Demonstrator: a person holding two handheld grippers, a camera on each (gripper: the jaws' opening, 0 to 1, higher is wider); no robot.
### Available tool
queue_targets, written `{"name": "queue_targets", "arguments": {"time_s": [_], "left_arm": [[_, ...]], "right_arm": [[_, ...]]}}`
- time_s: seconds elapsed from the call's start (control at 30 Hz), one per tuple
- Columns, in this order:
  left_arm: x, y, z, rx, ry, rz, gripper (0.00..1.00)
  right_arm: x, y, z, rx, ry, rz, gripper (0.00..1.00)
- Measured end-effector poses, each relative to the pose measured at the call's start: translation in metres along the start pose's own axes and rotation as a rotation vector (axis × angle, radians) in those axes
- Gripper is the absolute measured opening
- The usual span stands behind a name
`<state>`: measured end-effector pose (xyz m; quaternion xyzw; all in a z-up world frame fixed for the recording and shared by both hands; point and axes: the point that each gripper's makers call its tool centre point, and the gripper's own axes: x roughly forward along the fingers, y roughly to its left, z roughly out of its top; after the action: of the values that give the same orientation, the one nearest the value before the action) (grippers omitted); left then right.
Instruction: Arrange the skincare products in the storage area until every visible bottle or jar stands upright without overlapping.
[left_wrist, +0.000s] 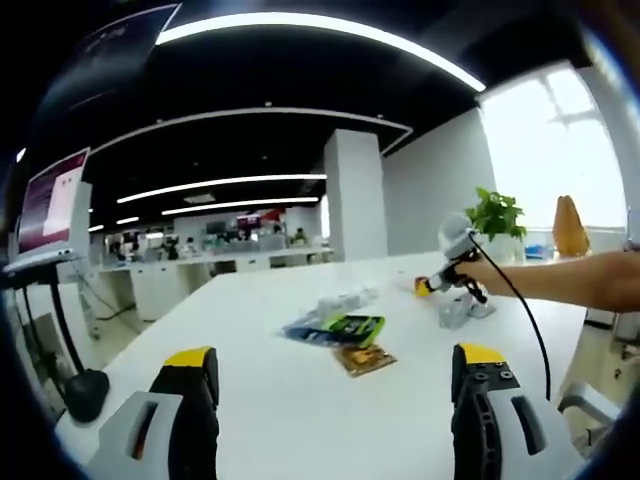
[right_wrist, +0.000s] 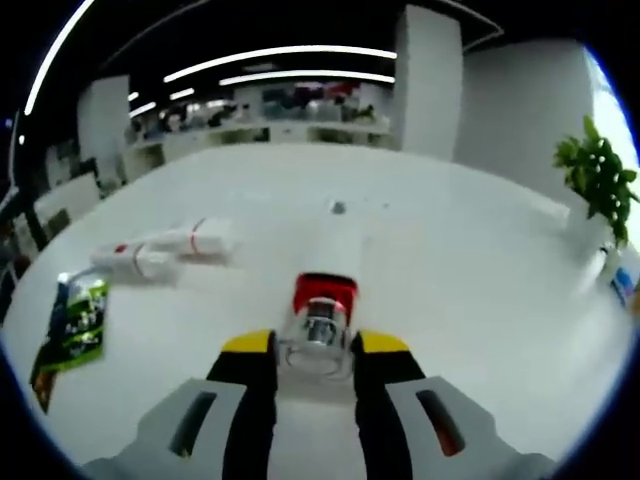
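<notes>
White table (right_wrist: 470, 260): broad, bearing all items. Left gripper (left_wrist: 335, 375): jaws held wide, nothing between them. Right gripper (right_wrist: 315, 350): clamped on a clear bottle (right_wrist: 322, 318) with red band. Two white bottles (right_wrist: 165, 250): laid flat beside green packets (right_wrist: 75, 325).

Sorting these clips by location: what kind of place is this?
Most likely an open-plan office: a large white table, rows of desks with people seated behind, long ceiling light strips, and a potted plant by the window.
</notes>
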<state>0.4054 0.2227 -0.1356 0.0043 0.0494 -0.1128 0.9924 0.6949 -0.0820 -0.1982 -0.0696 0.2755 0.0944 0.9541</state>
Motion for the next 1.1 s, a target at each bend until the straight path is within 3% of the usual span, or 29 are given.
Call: {"name": "queue_targets", "arguments": {"time_s": [0.1, 0.23, 0.4, 0.57, 0.7, 0.97, 1.1], "left_arm": [[0.004, -0.003, 0.01, 0.036, -0.008, -0.002, 0.99], [0.019, -0.005, 0.023, 0.154, 0.007, 0.017, 0.99], [0.047, -0.002, 0.038, 0.177, -0.006, 0.051, 0.99], [0.057, -0.02, 0.041, 0.237, 0.009, 0.015, 0.99], [0.059, -0.04, 0.043, 0.26, 0.008, -0.06, 0.99], [0.074, -0.049, 0.055, 0.27, -0.028, -0.101, 0.99], [0.077, -0.051, 0.056, 0.281, -0.018, -0.105, 0.99]], "right_arm": [[-0.009, 0.003, 0.006, -0.009, 0.003, 0.02, 0.27], [-0.016, 0.001, 0.024, -0.015, -0.008, 0.035, 0.27], [-0.025, 0.003, 0.035, -0.016, -0.006, 0.053, 0.27], [-0.035, 0.005, 0.045, -0.04, -0.002, 0.055, 0.26], [-0.043, 0.009, 0.052, -0.064, 0.008, 0.051, 0.27], [-0.06, 0.017, 0.069, -0.067, -0.001, 0.057, 0.26], [-0.066, 0.019, 0.079, -0.05, 0.009, 0.064, 0.26]]}}
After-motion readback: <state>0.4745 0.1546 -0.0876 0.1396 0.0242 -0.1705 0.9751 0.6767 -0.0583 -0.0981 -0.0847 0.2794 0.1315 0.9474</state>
